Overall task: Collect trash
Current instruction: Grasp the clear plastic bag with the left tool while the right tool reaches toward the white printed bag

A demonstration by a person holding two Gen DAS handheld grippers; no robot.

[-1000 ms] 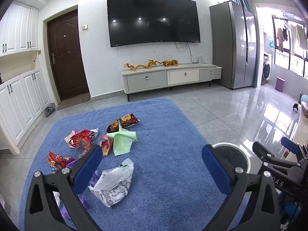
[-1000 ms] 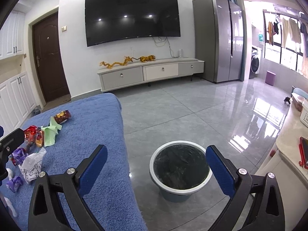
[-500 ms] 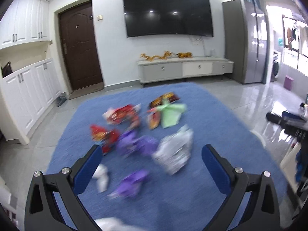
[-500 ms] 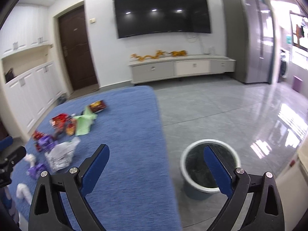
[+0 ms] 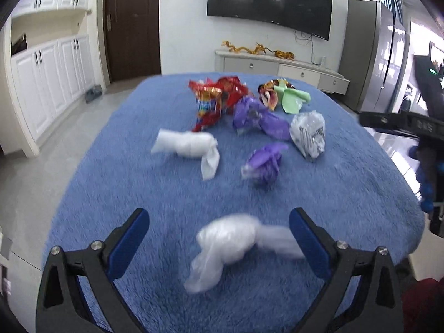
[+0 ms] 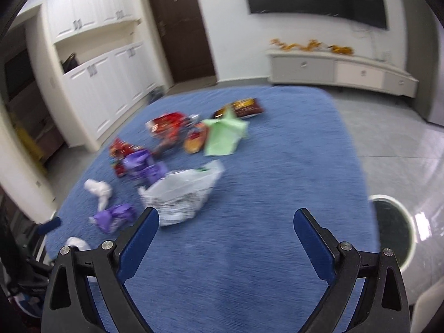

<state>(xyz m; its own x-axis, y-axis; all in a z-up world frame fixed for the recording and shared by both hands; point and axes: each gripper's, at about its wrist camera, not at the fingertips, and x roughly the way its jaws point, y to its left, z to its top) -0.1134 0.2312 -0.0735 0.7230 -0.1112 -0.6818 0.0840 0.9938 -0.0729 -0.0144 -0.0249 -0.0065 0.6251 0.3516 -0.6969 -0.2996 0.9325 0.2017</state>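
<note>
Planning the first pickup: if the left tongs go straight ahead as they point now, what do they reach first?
Most likely the crumpled white plastic bag, lying on the blue blanket between the open left tongs; blur leaves depth uncertain.

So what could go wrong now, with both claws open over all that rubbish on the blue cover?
The left gripper frames a thin white plastic bag; closing on a loose tail may let it slip out, or pinch the fluffy blue cover too. The bin stands on the floor past the cover's edge, so light trash could fall short of it. The right gripper is open over bare cover, with nothing between its fingers.
</note>
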